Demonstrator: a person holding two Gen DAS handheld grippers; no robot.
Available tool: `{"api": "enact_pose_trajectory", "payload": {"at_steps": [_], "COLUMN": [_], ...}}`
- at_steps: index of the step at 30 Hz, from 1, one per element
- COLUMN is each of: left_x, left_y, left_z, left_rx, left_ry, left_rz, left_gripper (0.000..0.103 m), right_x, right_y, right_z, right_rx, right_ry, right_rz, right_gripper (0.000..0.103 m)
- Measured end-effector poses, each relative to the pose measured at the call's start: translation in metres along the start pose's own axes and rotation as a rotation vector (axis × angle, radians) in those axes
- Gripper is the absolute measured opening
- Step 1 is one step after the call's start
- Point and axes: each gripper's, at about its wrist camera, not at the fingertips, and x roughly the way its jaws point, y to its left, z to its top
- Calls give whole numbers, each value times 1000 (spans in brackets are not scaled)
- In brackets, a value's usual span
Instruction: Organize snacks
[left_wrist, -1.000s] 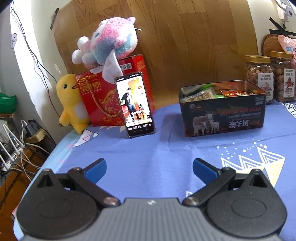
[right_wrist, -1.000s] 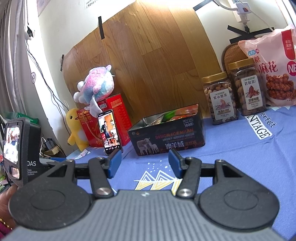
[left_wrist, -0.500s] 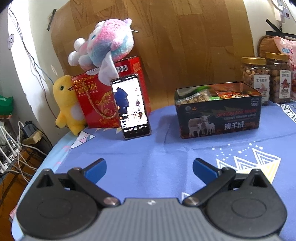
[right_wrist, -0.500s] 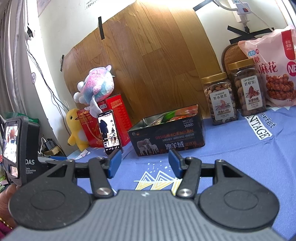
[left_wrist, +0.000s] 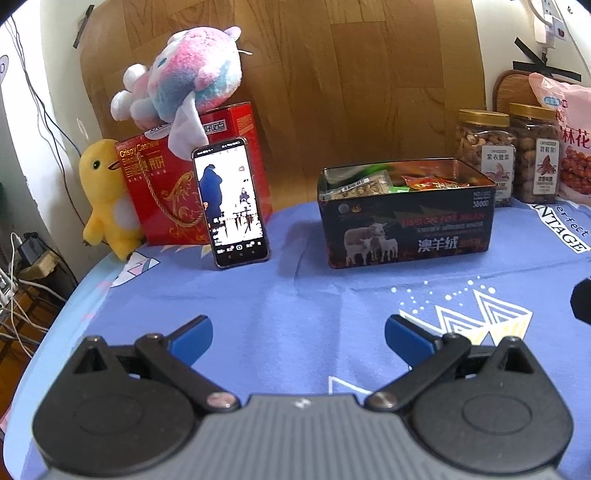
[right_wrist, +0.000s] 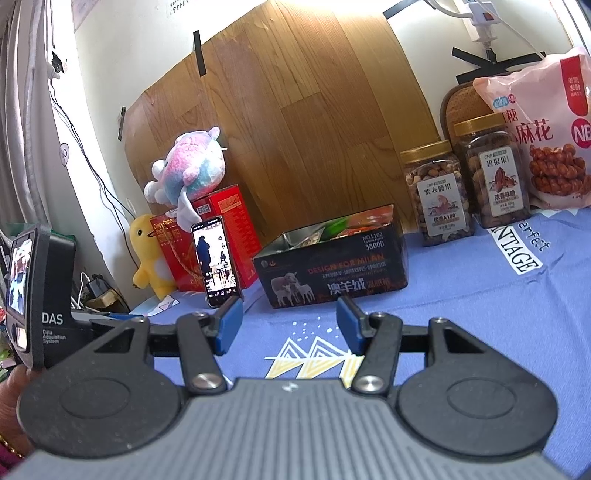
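An open black tin with sheep on its side stands on the blue cloth and holds several snack packets. It also shows in the right wrist view. Two nut jars and a pink snack bag stand to its right. My left gripper is open and empty, well short of the tin. My right gripper is open and empty, also short of the tin.
A phone leans on a red box at the left, with a plush toy on top and a yellow duck plush beside it. The table's left edge drops to cables. The left gripper's body shows at the left.
The left wrist view has swung slightly right, so the tin, jars and bag sit further left and the snack bag shows more. The right gripper has barely moved.
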Motion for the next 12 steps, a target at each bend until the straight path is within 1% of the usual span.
{"api": "enact_pose_trajectory", "payload": {"at_steps": [7,9,12], "left_x": [-1,-4,-6], "left_y": [-1,-1,-3], "left_z": [2,1,2], "left_rx": [-11,-9,-6], "left_ry": [1,-19,-23], "left_rz": [-34,-53,-85], "left_gripper": [103,103,103], "right_x": [0,0,1], "right_y": [0,0,-1], "right_z": [0,0,0], "right_rx": [0,-1,0], "right_ry": [1,0,1], "right_rz": [1,0,-1], "right_gripper": [59,59,59]}}
